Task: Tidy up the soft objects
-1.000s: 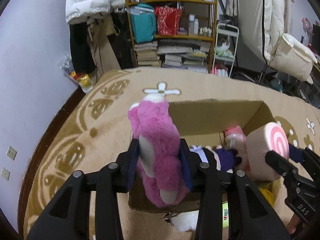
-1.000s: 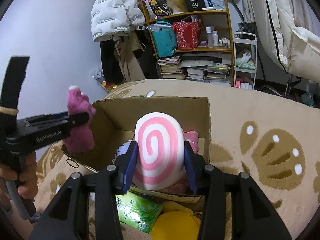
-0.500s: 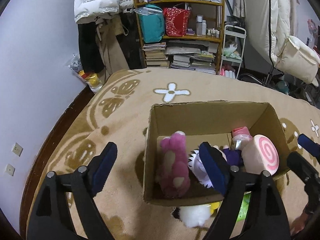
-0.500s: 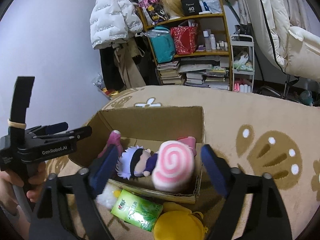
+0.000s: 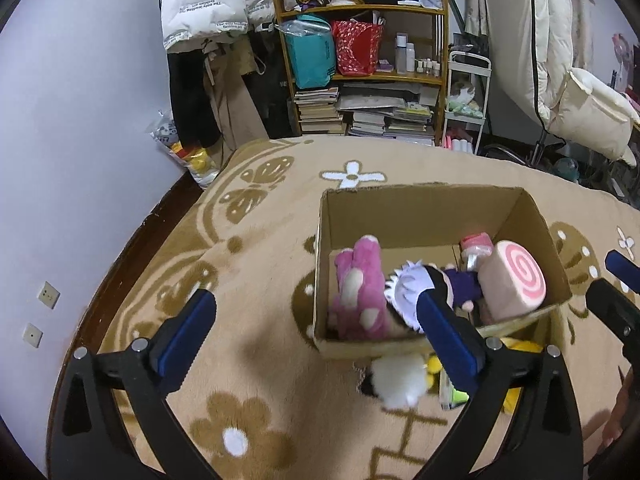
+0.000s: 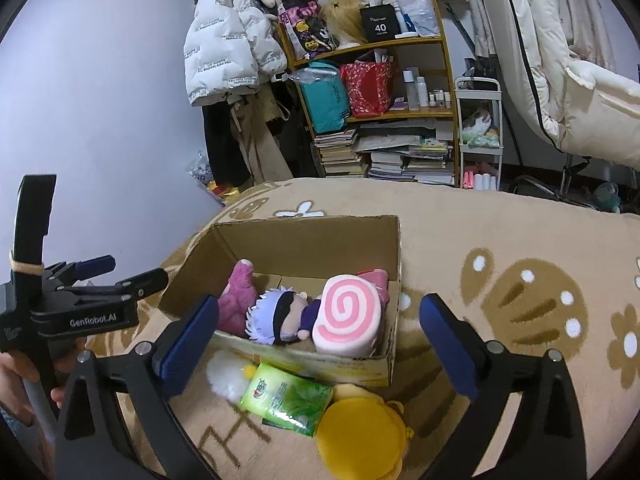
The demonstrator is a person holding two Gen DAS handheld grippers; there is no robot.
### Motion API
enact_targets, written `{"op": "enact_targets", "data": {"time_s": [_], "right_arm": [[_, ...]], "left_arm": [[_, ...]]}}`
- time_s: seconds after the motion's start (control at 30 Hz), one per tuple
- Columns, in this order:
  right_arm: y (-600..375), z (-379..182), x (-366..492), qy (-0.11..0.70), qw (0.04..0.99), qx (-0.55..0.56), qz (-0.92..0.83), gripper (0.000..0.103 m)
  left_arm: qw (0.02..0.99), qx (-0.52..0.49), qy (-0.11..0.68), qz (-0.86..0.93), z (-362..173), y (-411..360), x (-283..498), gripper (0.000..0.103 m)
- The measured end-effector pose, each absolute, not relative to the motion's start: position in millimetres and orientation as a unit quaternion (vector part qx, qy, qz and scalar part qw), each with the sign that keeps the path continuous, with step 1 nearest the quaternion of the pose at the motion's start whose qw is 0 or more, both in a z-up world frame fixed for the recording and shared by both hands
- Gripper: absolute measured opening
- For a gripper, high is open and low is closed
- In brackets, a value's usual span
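An open cardboard box (image 5: 420,192) (image 6: 304,248) stands on the patterned carpet. In it lie a pink plush bear (image 5: 356,292) (image 6: 236,300), a white-haired doll (image 5: 412,284) (image 6: 280,312) and a pink swirl roll plush (image 5: 516,280) (image 6: 348,320). My left gripper (image 5: 314,312) hangs above the box's near left corner, jaws opening wide, nothing between its pads. My right gripper (image 6: 320,312) hovers over the box's near wall, jaws also opening, nothing held. Outside the near wall lie a white fluffy plush (image 6: 226,372), a green tissue pack (image 6: 288,398) and a yellow plush (image 6: 360,432).
A crowded wooden bookshelf (image 5: 360,80) and hanging coats (image 5: 208,12) line the far wall. A white cart (image 6: 478,136) stands beside the shelf. Bare carpet (image 5: 240,240) stretches left of the box, and more carpet (image 6: 520,300) lies to its right. A hand (image 6: 16,380) holds the left gripper's handle.
Both grippers let go: the pink bear and the swirl roll dropped into the box. Both jaws spread wide and both grippers drew back and up from the box.
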State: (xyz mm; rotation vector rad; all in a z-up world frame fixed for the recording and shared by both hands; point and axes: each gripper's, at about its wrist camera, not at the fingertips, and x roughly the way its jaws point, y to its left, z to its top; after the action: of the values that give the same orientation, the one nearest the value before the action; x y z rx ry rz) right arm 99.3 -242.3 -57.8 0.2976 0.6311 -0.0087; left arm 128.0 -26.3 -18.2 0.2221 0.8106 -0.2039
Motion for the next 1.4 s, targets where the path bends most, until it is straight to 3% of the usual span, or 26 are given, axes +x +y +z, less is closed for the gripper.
{"op": "enact_targets", "data": {"time_s": [0.63,1.4], "right_arm": [[-223,-69,68,0.321,0.936,0.147,-0.005,0.103],[-197,-134,96,0.389,0.913,0.120,0.028,0.103]], "left_arm": [[0.880,0.114,0.450,-0.097,-28,-14,96,0.100],[0.829,0.098,0.541,-0.100,-82,-22,122,0.100]]}}
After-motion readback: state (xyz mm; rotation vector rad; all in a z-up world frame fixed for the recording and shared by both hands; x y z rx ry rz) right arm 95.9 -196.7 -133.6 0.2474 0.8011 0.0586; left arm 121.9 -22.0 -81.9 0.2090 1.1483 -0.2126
